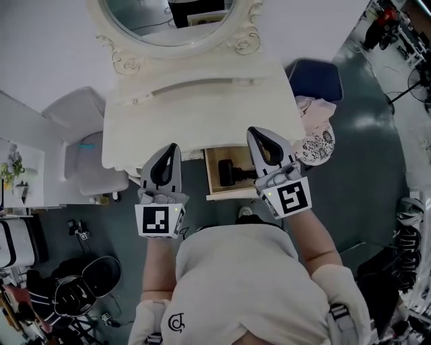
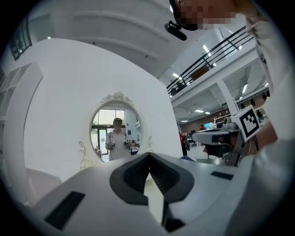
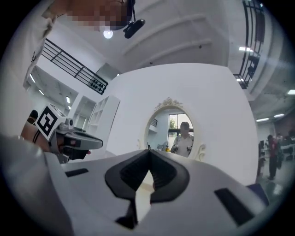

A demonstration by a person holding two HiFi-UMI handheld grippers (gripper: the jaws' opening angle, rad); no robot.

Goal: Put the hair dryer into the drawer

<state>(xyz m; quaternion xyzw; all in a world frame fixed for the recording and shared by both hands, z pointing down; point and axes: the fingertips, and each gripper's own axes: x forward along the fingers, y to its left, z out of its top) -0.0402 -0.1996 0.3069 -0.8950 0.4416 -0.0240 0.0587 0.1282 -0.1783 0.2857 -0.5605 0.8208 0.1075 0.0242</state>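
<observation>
hair dryer (image 1: pixel 232 172) lying in open drawer (image 1: pixel 211 176), left claw (image 2: pixel 148 156) pressed together and empty, right claw (image 3: pixel 149 152) likewise

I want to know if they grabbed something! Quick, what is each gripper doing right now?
Left gripper: closed, holding nothing.
Right gripper: closed, holding nothing.

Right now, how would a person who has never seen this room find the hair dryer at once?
Find the cream dressing table with the oval mirror. At its front right one drawer stands open, and the hair dryer lies inside. It is the only black thing against the drawer's pale wood.
</observation>
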